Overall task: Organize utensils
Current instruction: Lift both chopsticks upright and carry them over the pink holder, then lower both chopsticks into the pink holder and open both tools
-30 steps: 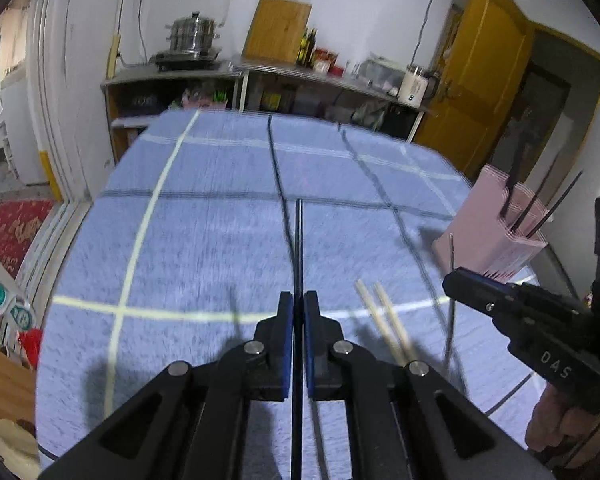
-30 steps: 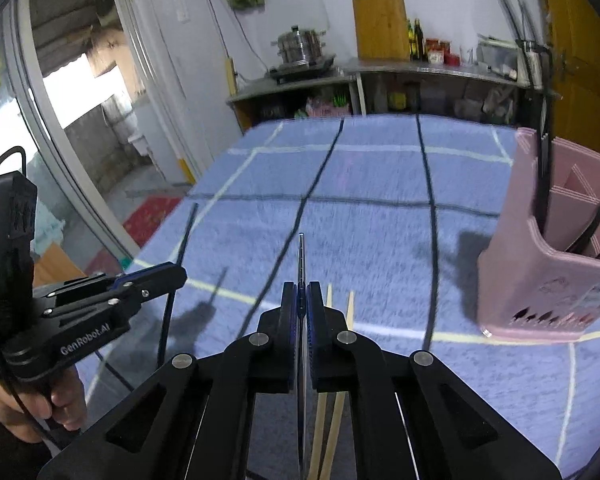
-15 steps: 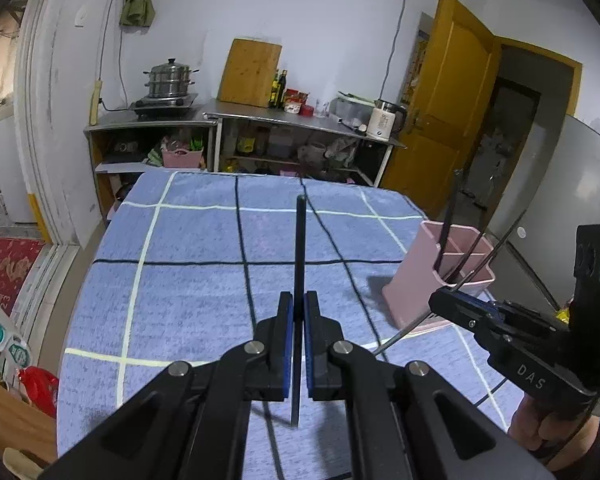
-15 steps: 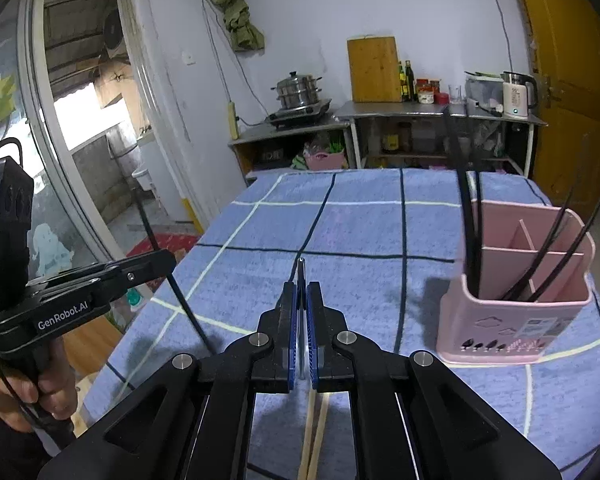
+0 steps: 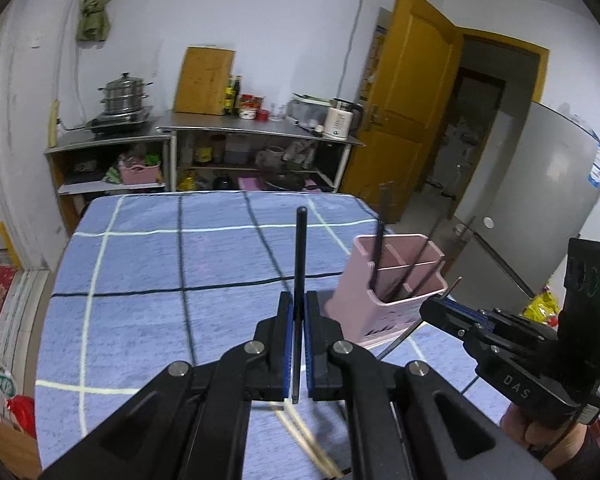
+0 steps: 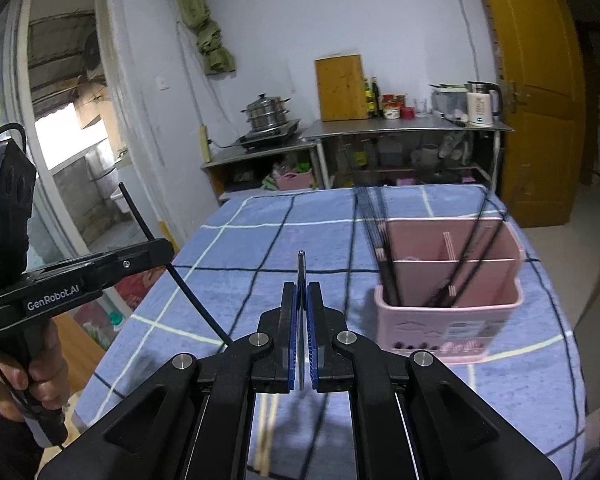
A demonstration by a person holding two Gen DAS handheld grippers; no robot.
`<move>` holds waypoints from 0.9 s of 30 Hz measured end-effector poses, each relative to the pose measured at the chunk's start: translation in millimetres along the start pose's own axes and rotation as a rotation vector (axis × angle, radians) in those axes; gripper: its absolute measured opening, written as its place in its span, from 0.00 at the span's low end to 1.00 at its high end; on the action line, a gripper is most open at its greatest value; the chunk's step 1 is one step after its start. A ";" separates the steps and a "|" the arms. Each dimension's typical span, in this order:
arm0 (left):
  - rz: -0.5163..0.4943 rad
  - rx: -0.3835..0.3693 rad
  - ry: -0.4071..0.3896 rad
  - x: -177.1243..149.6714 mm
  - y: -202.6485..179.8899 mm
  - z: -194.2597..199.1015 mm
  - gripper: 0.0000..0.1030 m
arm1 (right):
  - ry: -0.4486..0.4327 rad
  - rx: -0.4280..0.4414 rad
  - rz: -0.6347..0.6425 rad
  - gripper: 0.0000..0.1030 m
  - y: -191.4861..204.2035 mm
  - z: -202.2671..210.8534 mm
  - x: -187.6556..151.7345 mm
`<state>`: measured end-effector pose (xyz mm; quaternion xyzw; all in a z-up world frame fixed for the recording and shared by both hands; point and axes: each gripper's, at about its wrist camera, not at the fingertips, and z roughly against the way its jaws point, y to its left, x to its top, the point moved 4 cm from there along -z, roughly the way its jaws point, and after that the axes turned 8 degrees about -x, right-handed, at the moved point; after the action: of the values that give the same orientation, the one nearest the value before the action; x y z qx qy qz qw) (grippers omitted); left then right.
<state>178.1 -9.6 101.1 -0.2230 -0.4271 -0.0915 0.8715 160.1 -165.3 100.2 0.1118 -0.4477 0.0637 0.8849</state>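
My left gripper (image 5: 299,312) is shut on a black chopstick (image 5: 300,256) that points up and forward above the blue checked tablecloth (image 5: 140,280). My right gripper (image 6: 300,304) is shut on a thin metal chopstick (image 6: 301,270). A pink utensil holder (image 6: 452,276) with dividers stands on the right of the table and holds several black chopsticks (image 6: 376,236). It also shows in the left wrist view (image 5: 384,284), to the right of my left gripper. Two pale wooden chopsticks (image 6: 269,432) lie on the cloth below my right gripper.
The right gripper's body (image 5: 512,356) shows at the right of the left wrist view; the left one (image 6: 72,280) at the left of the right wrist view. Steel shelves (image 5: 204,148) with pots stand behind the table. A yellow door (image 5: 404,100) and a fridge (image 5: 540,208) are at the right.
Both grippers have lifted up off the cloth with their chopsticks. The views have tilted up from the table toward the room, and the pink holder now sits lower and nearer.
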 end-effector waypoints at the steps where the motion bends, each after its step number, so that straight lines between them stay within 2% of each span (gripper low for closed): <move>1: -0.005 -0.013 0.002 3.0 -5.0 -3.3 0.05 | -0.004 -0.009 -0.008 0.04 -5.6 1.5 1.0; 13: -0.046 -0.136 -0.032 49.8 -60.5 -25.3 0.05 | -0.100 -0.102 -0.074 0.04 -59.9 28.8 43.0; 20: -0.071 -0.157 -0.067 79.7 -79.6 -37.7 0.05 | -0.142 -0.126 -0.103 0.04 -80.8 29.4 66.8; 27: -0.065 -0.150 -0.074 92.9 -81.1 -55.4 0.05 | -0.160 -0.130 -0.121 0.04 -89.6 21.4 74.7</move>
<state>246.2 -104.2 169.6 -0.2767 -0.4578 -0.1431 0.8327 206.6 -256.5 160.0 0.0856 -0.5126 -0.0283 0.8539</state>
